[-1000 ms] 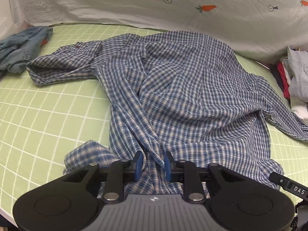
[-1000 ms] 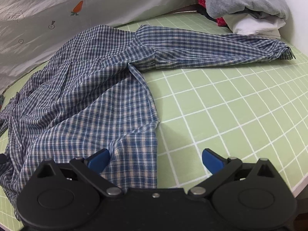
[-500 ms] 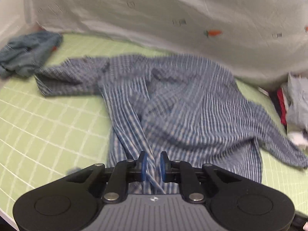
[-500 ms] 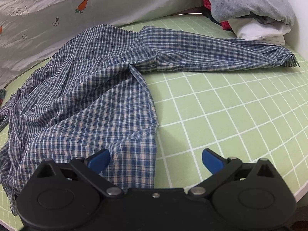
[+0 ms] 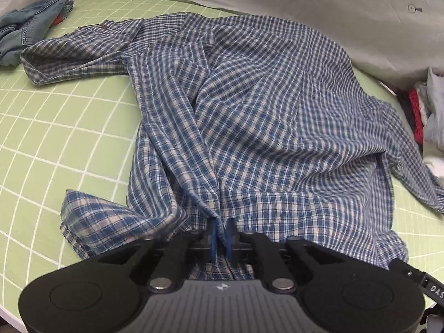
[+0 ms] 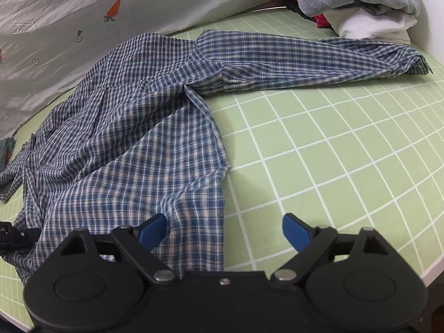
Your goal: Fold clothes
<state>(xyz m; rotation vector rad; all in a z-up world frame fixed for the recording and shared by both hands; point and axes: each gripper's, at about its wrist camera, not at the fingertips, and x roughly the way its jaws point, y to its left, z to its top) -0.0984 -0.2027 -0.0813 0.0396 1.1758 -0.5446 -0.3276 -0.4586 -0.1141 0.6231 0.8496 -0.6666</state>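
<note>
A blue and white checked shirt (image 5: pixel 263 127) lies spread and wrinkled on the green grid mat (image 5: pixel 55 138), one sleeve reaching left, the other right. My left gripper (image 5: pixel 220 236) is shut on a fold of the shirt's near hem, the cloth pinched between its blue pads. In the right wrist view the same shirt (image 6: pixel 133 144) fills the left half, its right sleeve (image 6: pixel 305 61) stretched toward the far right. My right gripper (image 6: pixel 224 230) hovers over the shirt's near right corner, its jaws wide but closing, with the hem lying between the fingers, untouched by the pads.
A crumpled denim garment (image 5: pixel 25 33) lies at the far left. A pile of grey, white and red clothes (image 6: pixel 355 5) sits at the far right. A white sheet with carrot prints (image 6: pixel 83 16) backs the mat. The mat's near edge (image 6: pixel 416 272) runs close to the right gripper.
The left gripper closed fully on the hem fold and dropped lower, after briefly lifting the cloth. The right gripper's jaws narrowed a little while it stayed in place.
</note>
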